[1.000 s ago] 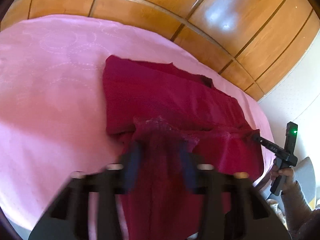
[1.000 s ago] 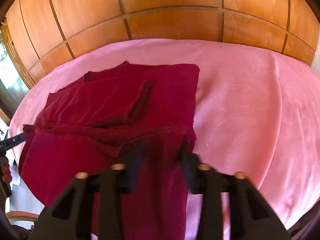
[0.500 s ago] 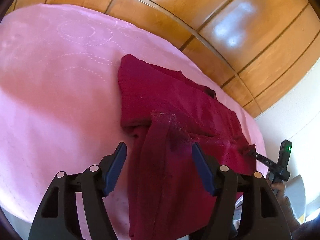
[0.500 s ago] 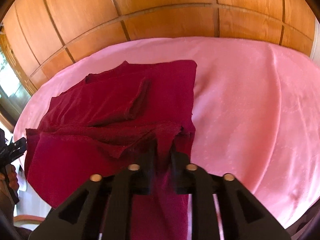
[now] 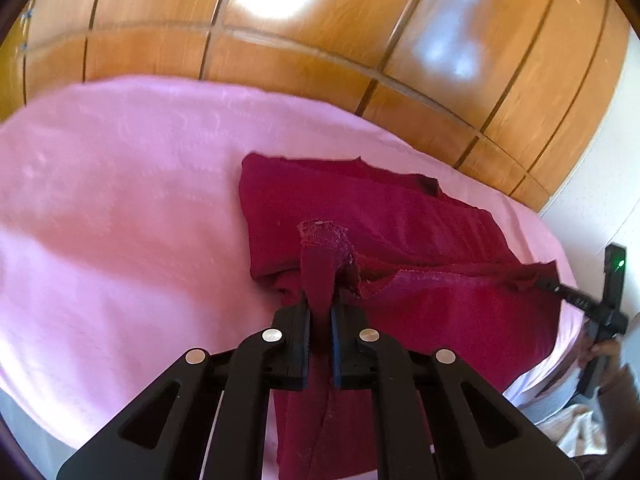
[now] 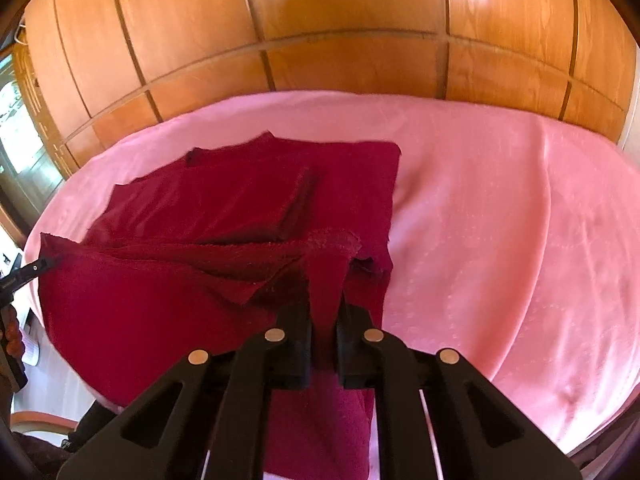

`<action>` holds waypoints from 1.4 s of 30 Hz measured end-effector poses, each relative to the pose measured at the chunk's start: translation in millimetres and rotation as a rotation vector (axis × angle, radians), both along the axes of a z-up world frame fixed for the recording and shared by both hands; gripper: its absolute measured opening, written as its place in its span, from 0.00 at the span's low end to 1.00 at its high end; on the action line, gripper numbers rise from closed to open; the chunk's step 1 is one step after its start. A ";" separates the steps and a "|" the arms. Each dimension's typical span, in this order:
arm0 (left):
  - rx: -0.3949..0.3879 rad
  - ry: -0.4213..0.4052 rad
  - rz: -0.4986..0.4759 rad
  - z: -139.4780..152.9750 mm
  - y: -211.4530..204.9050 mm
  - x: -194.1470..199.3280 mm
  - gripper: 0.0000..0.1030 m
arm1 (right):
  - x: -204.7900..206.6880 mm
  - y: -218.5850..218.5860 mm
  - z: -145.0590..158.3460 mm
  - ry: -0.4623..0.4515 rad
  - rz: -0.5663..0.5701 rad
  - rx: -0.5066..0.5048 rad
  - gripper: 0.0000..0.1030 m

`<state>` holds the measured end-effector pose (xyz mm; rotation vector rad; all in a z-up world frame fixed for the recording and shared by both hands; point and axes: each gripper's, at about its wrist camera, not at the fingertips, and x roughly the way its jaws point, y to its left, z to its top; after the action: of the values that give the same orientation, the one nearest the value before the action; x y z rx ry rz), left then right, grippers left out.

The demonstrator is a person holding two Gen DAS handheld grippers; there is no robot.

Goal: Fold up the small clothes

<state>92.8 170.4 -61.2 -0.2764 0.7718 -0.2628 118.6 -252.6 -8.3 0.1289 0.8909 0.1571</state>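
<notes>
Garment count is one: a dark red cloth (image 5: 400,216) lying partly folded on the pink-covered table (image 5: 120,200), its near edge lifted. Two tools hold it (one per hand): the left tool (image 5: 320,300) has just closed and pinches one near corner, the right tool (image 6: 324,308) has just closed on the other

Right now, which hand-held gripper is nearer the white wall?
Right. The right hand-held gripper pinches a corner of the cloth on the side by the white wall; the left hand-held gripper pinches the other corner, farther from that wall.
</notes>
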 end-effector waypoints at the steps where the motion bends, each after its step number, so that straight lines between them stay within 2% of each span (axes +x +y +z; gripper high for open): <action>1: -0.003 -0.014 0.003 5.4 -0.1 -2.0 0.06 | -1.2 -0.2 7.5 -0.018 0.003 0.011 0.07; 8: -0.014 -0.129 0.008 45.9 3.7 12.0 0.06 | 16.1 -5.0 42.1 -0.100 -0.003 0.062 0.07; 14: -0.001 -0.144 0.023 54.8 4.4 60.7 0.06 | 71.0 -19.9 48.2 -0.120 -0.061 0.127 0.07; 21: 0.021 -0.084 0.053 41.0 -1.8 140.3 0.06 | 144.2 -22.2 23.8 -0.061 -0.118 0.094 0.07; 26: 0.091 -0.022 0.059 17.7 -11.6 190.7 0.06 | 188.3 -20.9 -5.6 0.016 -0.152 0.055 0.07; 29: 0.104 0.085 0.076 -16.1 -12.3 220.2 0.07 | 207.2 -21.2 -40.3 0.115 -0.173 0.036 0.08; 31: 0.126 0.178 0.105 -42.0 -10.2 234.4 0.07 | 212.9 -20.9 -58.8 0.154 -0.183 0.017 0.12; 33: 0.095 0.210 0.120 -52.8 -4.0 237.8 0.11 | 212.2 -21.5 -56.7 0.144 -0.187 0.021 0.23; 34: 0.091 0.203 0.129 -50.1 -2.3 235.7 0.12 | 210.7 -22.1 -52.9 0.135 -0.191 0.017 0.31; 35: 0.105 0.182 0.139 -43.3 -2.3 231.1 0.12 | 206.7 -21.1 -45.4 0.107 -0.192 0.002 0.47; 36: 0.130 0.163 0.148 -37.7 -4.0 226.0 0.12 | 202.5 -18.4 -37.8 0.073 -0.187 -0.024 0.53; 39: 0.217 0.093 0.187 -17.2 -13.4 202.5 0.12 | 185.6 -7.5 -14.0 -0.027 -0.174 -0.099 0.58; 42: 0.228 0.017 0.180 2.6 -28.1 168.9 0.12 | 166.8 9.4 1.6 -0.080 -0.099 -0.080 0.64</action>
<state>261.7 142.3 -58.6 -0.1314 0.7809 -0.0015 285.4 -243.2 -6.7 0.0913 0.8084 0.0338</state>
